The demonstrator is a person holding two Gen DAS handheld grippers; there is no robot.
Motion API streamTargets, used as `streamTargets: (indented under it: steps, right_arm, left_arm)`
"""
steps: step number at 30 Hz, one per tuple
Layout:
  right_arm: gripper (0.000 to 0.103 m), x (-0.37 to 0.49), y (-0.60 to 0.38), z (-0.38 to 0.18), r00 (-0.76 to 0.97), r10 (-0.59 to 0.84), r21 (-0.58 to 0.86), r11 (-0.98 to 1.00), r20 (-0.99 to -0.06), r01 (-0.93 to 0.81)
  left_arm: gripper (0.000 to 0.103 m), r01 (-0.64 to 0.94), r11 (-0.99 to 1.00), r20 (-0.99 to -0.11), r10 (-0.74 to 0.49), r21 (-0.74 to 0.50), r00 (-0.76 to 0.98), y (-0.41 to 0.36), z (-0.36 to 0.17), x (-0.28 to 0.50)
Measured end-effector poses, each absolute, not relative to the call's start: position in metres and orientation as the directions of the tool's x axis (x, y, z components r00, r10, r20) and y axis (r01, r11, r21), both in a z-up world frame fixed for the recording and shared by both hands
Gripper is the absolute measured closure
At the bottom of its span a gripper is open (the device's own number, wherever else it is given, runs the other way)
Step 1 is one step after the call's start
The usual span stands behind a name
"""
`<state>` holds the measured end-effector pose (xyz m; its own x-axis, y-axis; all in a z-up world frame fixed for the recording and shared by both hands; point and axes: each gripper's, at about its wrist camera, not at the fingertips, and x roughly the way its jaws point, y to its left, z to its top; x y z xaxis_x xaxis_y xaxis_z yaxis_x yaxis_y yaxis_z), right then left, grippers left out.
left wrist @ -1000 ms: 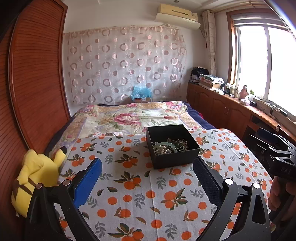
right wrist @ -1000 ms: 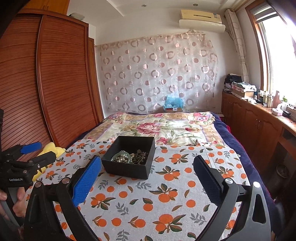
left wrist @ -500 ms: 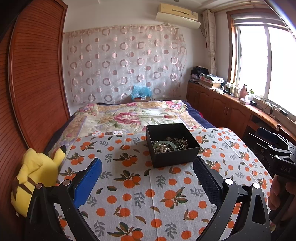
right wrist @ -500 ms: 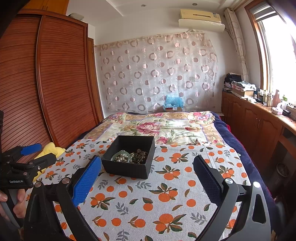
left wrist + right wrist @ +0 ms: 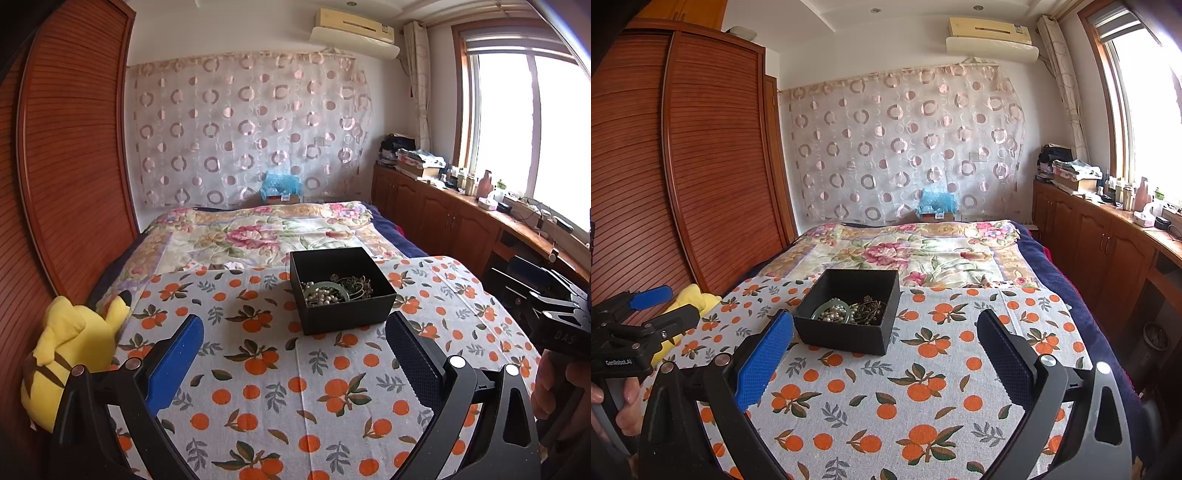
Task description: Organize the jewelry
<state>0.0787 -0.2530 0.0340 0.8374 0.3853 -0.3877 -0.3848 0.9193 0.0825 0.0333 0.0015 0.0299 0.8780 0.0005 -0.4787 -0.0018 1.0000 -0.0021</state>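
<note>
A black open box [image 5: 341, 291] stands on the orange-print cloth [image 5: 273, 369] on the bed. It also shows in the right wrist view [image 5: 849, 314]. Inside lie a pearl strand [image 5: 323, 295], a green bangle [image 5: 327, 285] and dark metal jewelry [image 5: 356, 284]. My left gripper [image 5: 293, 328] is open and empty, held short of the box. My right gripper [image 5: 884, 328] is open and empty, near the box's front right. Each gripper shows in the other's view: the right one [image 5: 546, 295], the left one [image 5: 639, 314].
A yellow plush toy [image 5: 70, 350] lies at the bed's left edge by the wooden wardrobe [image 5: 62, 166]. A floral quilt [image 5: 266, 232] covers the far bed. Wooden cabinets [image 5: 443, 218] with clutter run along the right under the window.
Both grippers have stayed nearly still and open. The box and jewelry have not moved.
</note>
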Motion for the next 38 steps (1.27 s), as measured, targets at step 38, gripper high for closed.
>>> streamTargets:
  steps: [38]
  right_arm:
    - [0.003, 0.0790, -0.2533, 0.0322, 0.837, 0.386, 0.088, 0.919, -0.389, -0.383]
  left_arm:
    - [0.008, -0.001, 1.000, -0.478, -0.001, -0.004, 0.878, -0.0001, 0.0291, 0.0305]
